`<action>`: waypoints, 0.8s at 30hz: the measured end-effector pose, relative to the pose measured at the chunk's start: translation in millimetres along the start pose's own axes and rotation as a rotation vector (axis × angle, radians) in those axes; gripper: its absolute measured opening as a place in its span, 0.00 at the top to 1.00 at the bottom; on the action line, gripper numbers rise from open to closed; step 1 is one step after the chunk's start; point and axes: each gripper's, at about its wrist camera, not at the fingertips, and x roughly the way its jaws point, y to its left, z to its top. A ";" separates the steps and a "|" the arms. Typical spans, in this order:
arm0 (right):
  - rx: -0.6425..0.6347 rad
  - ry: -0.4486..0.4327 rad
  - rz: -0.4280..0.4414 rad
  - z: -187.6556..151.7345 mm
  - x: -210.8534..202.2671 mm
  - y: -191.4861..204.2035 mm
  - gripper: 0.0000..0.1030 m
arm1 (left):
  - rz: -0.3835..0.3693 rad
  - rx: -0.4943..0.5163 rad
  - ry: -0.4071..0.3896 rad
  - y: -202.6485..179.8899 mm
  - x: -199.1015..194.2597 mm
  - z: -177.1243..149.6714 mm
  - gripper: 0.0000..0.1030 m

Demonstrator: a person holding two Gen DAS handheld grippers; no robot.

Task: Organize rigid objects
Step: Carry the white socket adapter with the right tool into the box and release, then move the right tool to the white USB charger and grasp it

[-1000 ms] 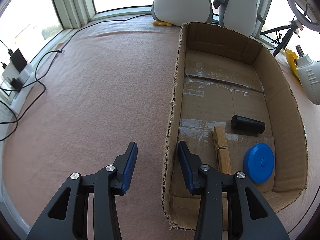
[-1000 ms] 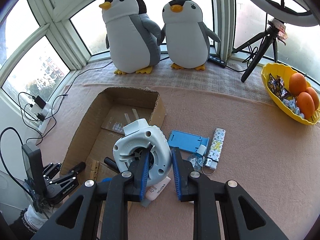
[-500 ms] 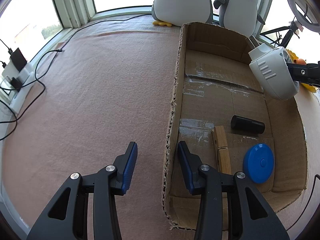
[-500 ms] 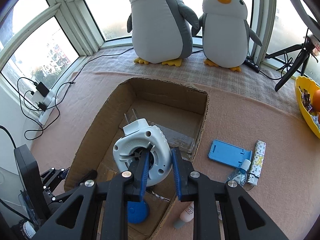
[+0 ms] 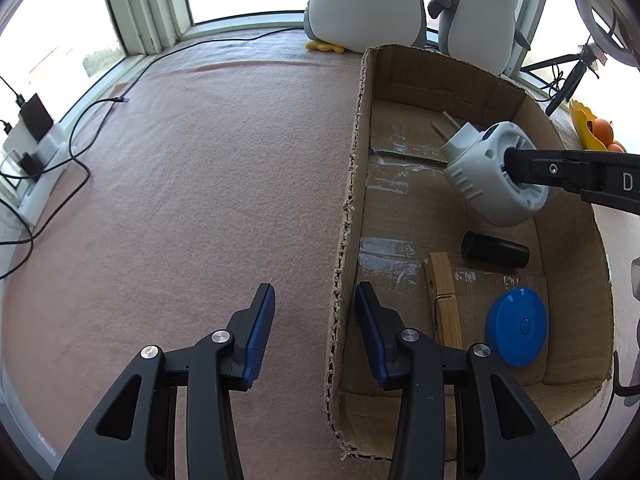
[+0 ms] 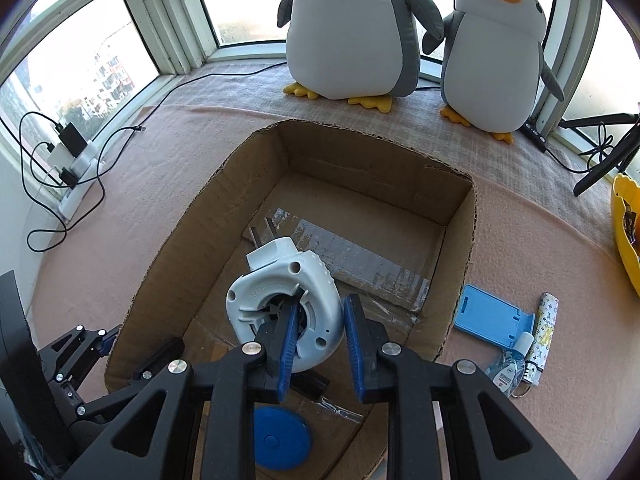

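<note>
A pink felt-covered surface [image 5: 192,184] fills the left of the scene, with black cables [image 5: 72,152] and a white power strip [image 5: 40,148] near the window edge. The left gripper [image 5: 314,326] straddles the left wall of an open cardboard box [image 5: 348,208], one blue pad outside on the felt side and one inside; a gap shows between each pad and the wall, yet the jaws stand at their narrowest, gripping nothing. Inside the box lie a wooden clothespin [image 5: 442,296], a black cylinder [image 5: 494,250] and a blue round disc [image 5: 516,328]. Further right, above the box floor, hangs a white round reel-shaped device [image 6: 286,306]. The right gripper [image 6: 320,334] has its left finger pushed into the reel's hollow centre and its right finger outside the rim. Its jaws are opening, and the right pad stands just clear of the shell, the rim still between them. Beside the box on the right lie a blue phone stand [image 6: 490,318], a small clear bottle [image 6: 510,354] and a patterned lighter [image 6: 542,338]. Two plush penguins [image 6: 352,28] sit behind.
</note>
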 end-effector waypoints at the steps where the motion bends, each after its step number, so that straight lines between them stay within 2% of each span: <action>1: -0.002 -0.013 -0.003 -0.3 -2.9 0.5 0.63 | 0.001 0.001 -0.001 -0.1 0.1 0.1 0.60; 2: -0.006 -0.026 -0.009 -0.2 -6.0 1.4 0.58 | 0.001 0.001 -0.001 -0.3 0.3 -0.1 0.60; 3: -0.010 -0.035 -0.014 0.2 -8.4 1.9 0.48 | 0.001 0.001 -0.001 -0.3 0.3 -0.1 0.60; 4: -0.011 -0.041 -0.016 0.8 -10.7 1.5 0.45 | 0.002 0.002 -0.001 -0.8 0.3 -0.1 0.60; 17: 0.042 -0.077 0.014 -7.4 -39.9 -19.8 0.45 | 0.001 0.001 -0.001 -0.6 0.5 0.0 0.60; 24: 0.089 -0.110 -0.004 -26.0 -76.5 -57.8 0.45 | 0.000 0.001 -0.002 0.0 -0.1 -0.2 0.60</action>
